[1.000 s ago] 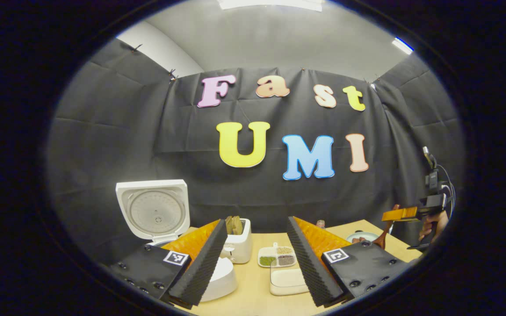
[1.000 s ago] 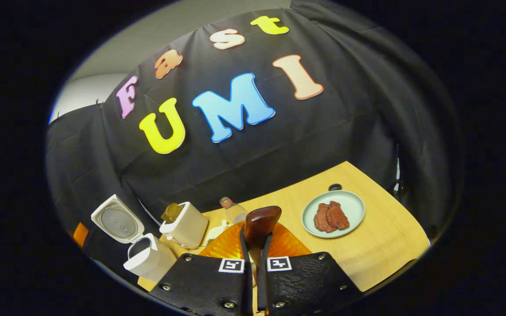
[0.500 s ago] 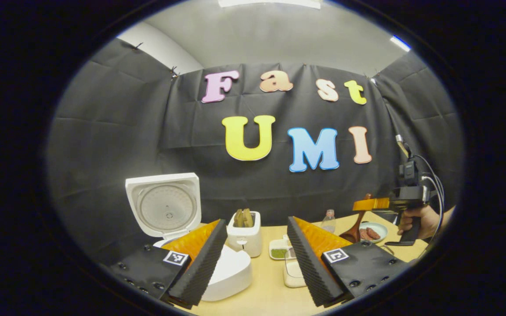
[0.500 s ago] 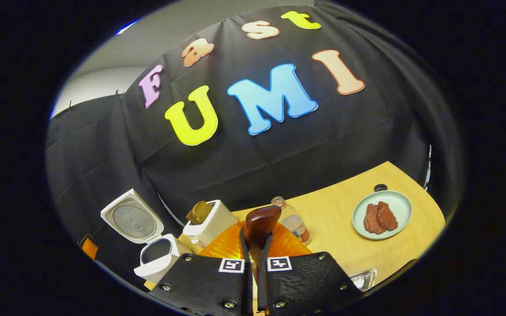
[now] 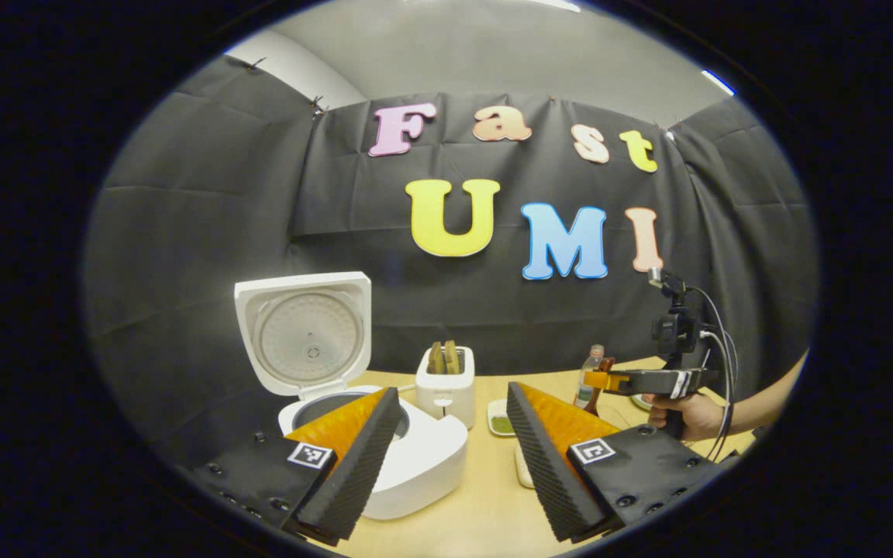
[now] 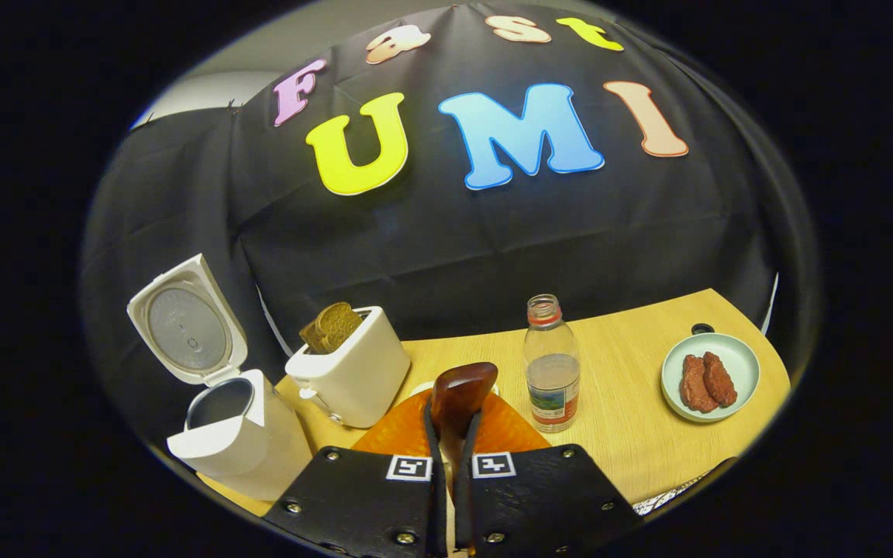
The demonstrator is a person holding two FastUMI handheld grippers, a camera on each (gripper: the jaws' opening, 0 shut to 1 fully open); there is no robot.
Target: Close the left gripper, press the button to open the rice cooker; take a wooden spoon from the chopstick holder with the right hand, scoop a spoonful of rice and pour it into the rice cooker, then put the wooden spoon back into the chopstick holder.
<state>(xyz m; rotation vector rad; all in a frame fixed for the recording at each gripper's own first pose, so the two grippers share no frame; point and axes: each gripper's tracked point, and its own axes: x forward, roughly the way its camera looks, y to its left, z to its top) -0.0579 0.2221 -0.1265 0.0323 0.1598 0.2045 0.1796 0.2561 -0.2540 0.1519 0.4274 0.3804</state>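
In the right gripper view, the right gripper [image 6: 450,465] has its fingers clamped on the wooden spoon [image 6: 458,391], bowl pointing forward above the tabletop [image 6: 632,434]. A water bottle [image 6: 553,364] and a plate of meat [image 6: 710,377] stand beyond. The left gripper view shows the left gripper [image 5: 450,457] with fingers spread wide over the rice cooker [image 5: 415,457], lid up, beside the toaster [image 5: 446,384].

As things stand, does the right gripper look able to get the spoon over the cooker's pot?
Probably yes: the cooker lid stands open, and the right gripper holds the spoon above the table; the toaster stands beside the path.
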